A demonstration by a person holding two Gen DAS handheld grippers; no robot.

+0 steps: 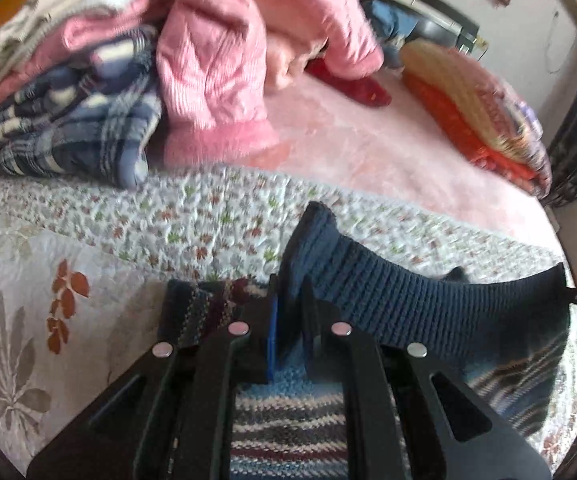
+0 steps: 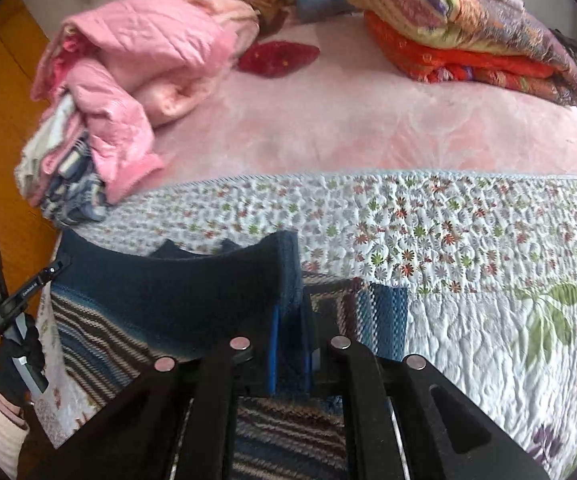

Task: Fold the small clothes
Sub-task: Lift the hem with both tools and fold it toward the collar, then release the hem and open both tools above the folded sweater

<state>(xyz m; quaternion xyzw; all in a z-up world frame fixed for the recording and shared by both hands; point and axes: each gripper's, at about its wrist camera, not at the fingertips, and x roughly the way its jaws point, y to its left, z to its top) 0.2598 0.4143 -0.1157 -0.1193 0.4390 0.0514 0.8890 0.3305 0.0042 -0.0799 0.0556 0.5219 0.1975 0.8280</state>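
A small knitted sweater (image 1: 428, 304) with a navy ribbed hem and a striped body (image 1: 288, 420) lies on the floral quilt (image 1: 88, 240). My left gripper (image 1: 288, 320) is shut on one corner of the navy hem, lifted off the quilt. My right gripper (image 2: 290, 332) is shut on the other corner of the same hem (image 2: 176, 280), which stretches between the two grippers. The striped body (image 2: 100, 332) hangs and lies below them. In the right wrist view a gloved hand (image 2: 18, 364) holds the left gripper's handle at the far left.
A stack of folded clothes (image 1: 68, 92) with a pink quilted jacket (image 1: 216, 48) sits at the back left on the pink blanket (image 1: 368, 152). Folded orange and patterned bedding (image 1: 480, 116) lies at the back right. A red item (image 1: 352, 80) lies between them.
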